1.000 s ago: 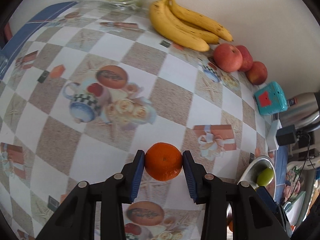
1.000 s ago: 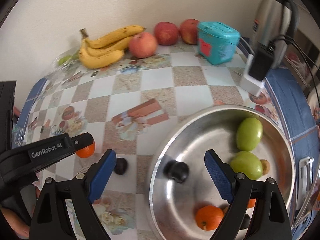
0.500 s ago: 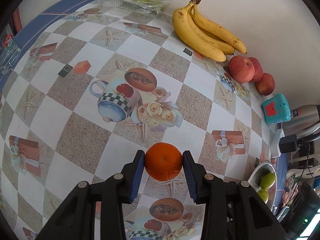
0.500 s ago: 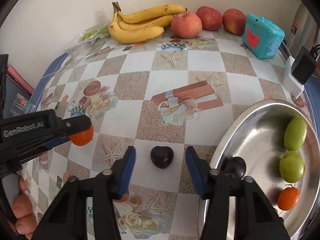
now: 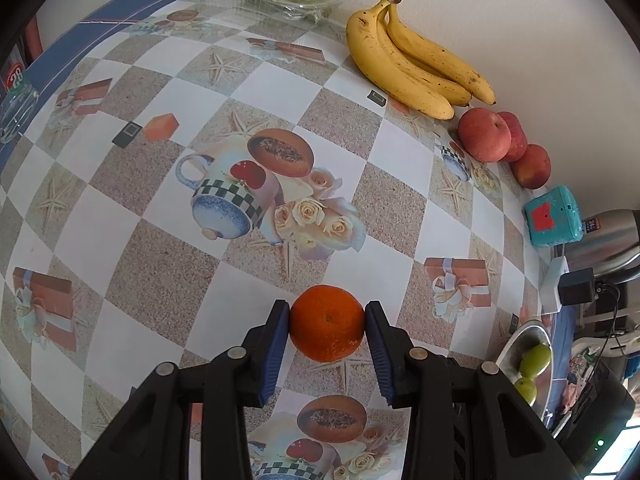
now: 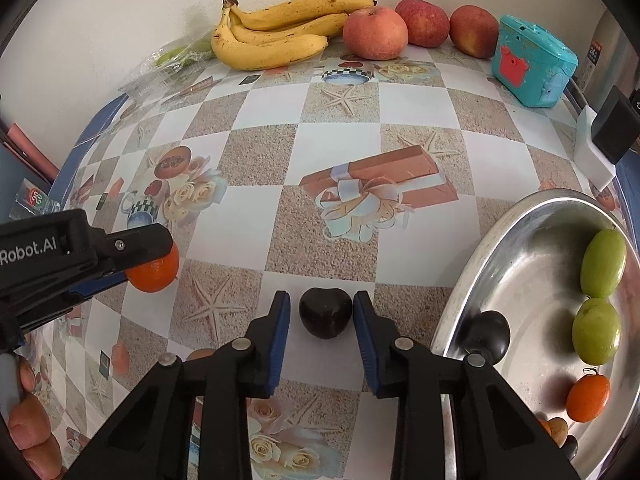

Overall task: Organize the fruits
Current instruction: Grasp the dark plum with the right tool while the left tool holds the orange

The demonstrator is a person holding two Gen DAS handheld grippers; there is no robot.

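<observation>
Checkered oilcloth printed with teapots, roses and gift boxes covers the bench. A steel bowl sits at its right edge, holding two green fruits, a small orange one and a dark plum near the rim. Against the back wall lie a bunch of bananas, three red apples just beside them, and a teal box. The left hand-held gripper pinches an orange between its blue pads, held above the cloth. The right hand-held gripper is spread around a dark heart-shaped plum lying on the bench just left of the bowl, pads close beside it, contact unclear
</observation>
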